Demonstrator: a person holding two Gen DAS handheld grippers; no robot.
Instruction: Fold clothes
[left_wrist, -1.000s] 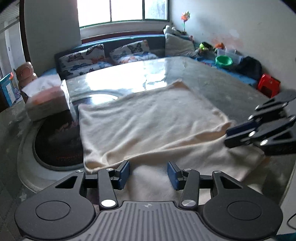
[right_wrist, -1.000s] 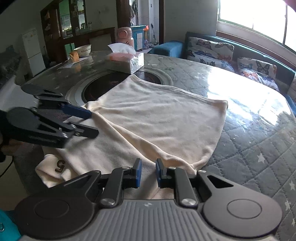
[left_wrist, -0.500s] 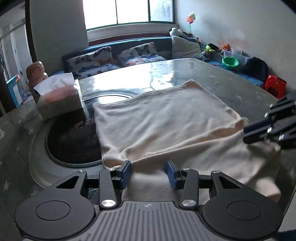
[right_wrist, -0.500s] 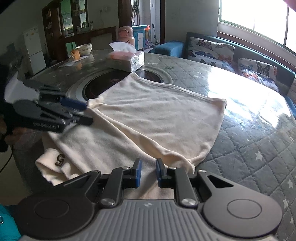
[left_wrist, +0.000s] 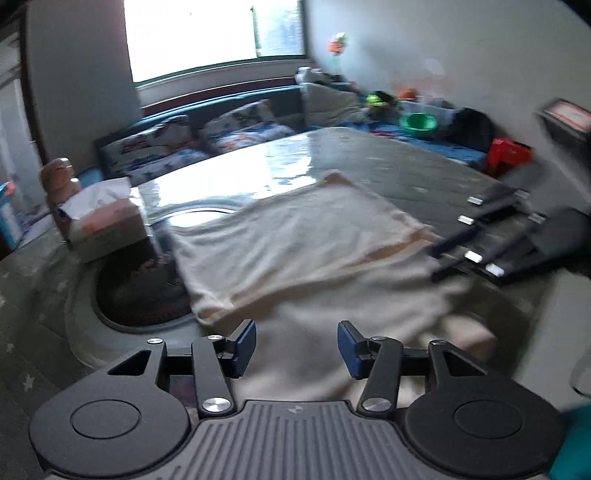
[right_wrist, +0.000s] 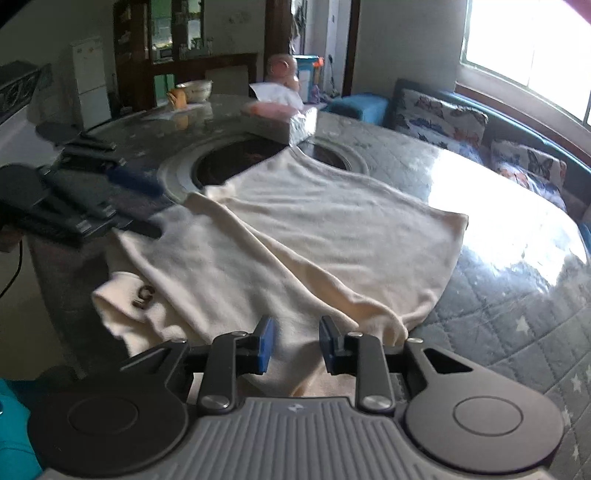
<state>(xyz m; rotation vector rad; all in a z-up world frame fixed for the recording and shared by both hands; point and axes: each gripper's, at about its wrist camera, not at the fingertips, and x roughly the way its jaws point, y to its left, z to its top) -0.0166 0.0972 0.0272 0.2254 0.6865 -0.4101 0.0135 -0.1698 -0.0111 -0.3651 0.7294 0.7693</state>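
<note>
A cream garment (left_wrist: 295, 240) lies on the round table, its far part folded over the near part, with a fold edge running across it. It also shows in the right wrist view (right_wrist: 314, 229), with a dark "5" mark (right_wrist: 144, 295) on the near left flap. My left gripper (left_wrist: 296, 345) is open and empty above the garment's near edge. My right gripper (right_wrist: 293, 345) is open and empty above the near hem. Each gripper shows blurred at the side of the other's view.
A tissue box (left_wrist: 107, 225) stands at the table's left beside the dark round inset (left_wrist: 140, 291); it also shows in the right wrist view (right_wrist: 284, 118). A bowl (right_wrist: 194, 88) sits at the table's far side. A sofa with cushions (left_wrist: 229, 129) stands behind.
My right gripper has opened from nearly shut. Both grippers have lifted and pulled back a little from the garment. The garment lies as before.
</note>
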